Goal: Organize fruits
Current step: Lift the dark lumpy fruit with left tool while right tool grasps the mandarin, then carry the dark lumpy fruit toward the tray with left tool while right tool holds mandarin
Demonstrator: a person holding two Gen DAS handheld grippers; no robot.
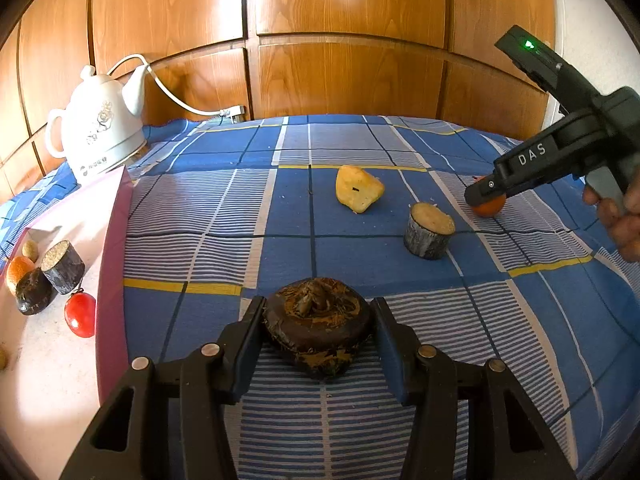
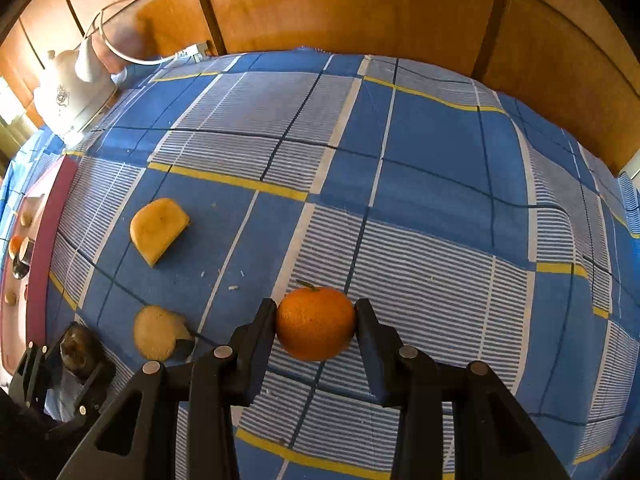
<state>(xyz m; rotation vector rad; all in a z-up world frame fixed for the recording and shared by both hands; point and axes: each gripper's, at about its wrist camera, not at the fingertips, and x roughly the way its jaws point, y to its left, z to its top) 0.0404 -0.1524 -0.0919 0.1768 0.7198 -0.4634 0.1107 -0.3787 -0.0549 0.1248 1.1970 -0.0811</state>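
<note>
My left gripper (image 1: 318,307) is shut on a dark brown, rough round fruit (image 1: 316,326), low over the blue checked cloth (image 1: 280,240). To the right, my right gripper (image 1: 486,196) points steeply down with its pads against a small orange (image 1: 490,210). In the right wrist view the orange (image 2: 315,322) sits between both pads of the right gripper (image 2: 316,307), touching each. A yellow chunk (image 1: 358,188) and a bark-skinned cylinder piece (image 1: 428,236) lie loose on the cloth between the grippers. A pink-walled box (image 1: 116,240) at the left holds several fruits, among them a red tomato (image 1: 81,314).
A white kettle (image 1: 100,128) with its cord stands at the back left, behind the box. Wooden panels (image 1: 344,40) close off the far side of the table. A hand (image 1: 622,216) holds the right gripper at the right edge.
</note>
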